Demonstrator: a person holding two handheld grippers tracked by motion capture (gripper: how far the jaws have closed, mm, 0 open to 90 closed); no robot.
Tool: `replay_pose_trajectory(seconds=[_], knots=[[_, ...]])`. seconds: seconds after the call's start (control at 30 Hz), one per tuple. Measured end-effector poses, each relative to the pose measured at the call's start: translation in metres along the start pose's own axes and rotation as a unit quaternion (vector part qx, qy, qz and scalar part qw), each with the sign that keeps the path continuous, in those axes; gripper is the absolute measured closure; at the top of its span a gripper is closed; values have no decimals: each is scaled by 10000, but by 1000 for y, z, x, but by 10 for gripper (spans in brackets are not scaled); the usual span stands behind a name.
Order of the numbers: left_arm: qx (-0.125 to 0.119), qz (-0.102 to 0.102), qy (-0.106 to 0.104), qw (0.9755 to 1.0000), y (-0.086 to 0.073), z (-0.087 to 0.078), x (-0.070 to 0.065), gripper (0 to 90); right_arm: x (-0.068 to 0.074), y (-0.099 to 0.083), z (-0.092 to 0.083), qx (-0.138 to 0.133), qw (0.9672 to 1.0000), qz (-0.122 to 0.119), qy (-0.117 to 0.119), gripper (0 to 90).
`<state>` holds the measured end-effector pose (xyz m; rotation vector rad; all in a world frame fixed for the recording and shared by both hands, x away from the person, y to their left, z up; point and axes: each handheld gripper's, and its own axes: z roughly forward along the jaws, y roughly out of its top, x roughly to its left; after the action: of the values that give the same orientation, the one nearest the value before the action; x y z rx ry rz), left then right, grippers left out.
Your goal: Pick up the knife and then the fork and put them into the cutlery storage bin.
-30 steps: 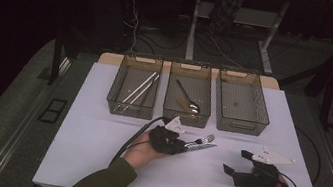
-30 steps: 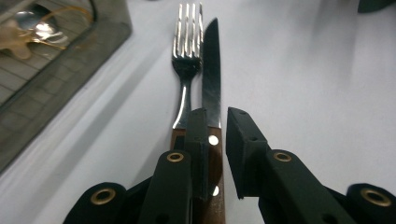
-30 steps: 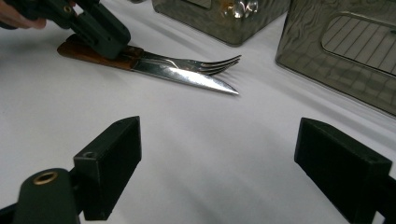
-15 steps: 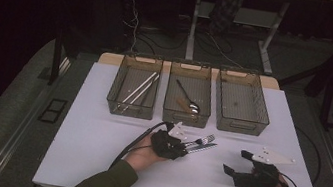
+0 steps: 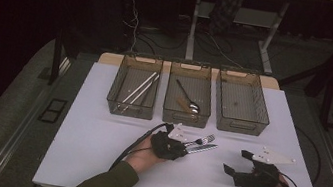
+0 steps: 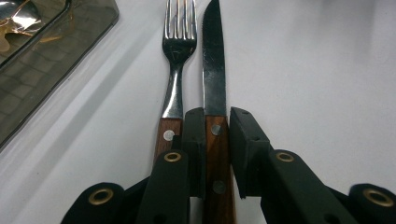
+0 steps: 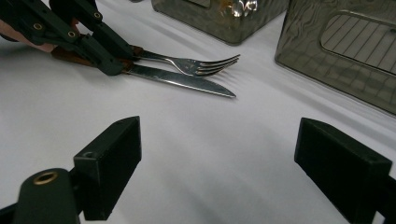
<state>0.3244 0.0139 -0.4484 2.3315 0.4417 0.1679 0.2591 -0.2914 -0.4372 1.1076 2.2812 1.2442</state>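
Right hand-held gripper at lower right of the high view, jaws spread wide over bare white worktop, left hand-held gripper at lower centre, jaws just closing around the wooden handle of the knife, fork just beside it, outside the jaws, three bins across the middle beyond.

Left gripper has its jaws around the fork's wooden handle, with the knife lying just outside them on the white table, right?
Not quite. In the left gripper view, the left gripper has the knife handle between its jaws; the fork lies just outside them on the white table.
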Motion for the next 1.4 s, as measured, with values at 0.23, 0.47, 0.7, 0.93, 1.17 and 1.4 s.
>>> replay_pose_trajectory(seconds=[0.23,0.47,0.7,0.93,1.17,1.4], knots=[[-532,-138,90,9985,12,-19,-6,765,-3,6,-5,50,9994,337,91,145],[-864,-333,263,9954,15,-46,-8,764,8,30,-4,-126,9970,447,627,159],[-1085,-429,494,9919,10,-61,-6,764,25,56,20,-194,9936,568,954,261],[-1256,-424,569,9895,13,-65,-8,763,30,77,39,-487,9847,947,1378,420],[-1364,-425,606,9879,14,-67,-8,763,24,80,55,-528,9789,1295,1492,468],[-1439,-417,570,9871,16,-67,-10,763,23,81,63,-603,9726,1517,1658,495]])
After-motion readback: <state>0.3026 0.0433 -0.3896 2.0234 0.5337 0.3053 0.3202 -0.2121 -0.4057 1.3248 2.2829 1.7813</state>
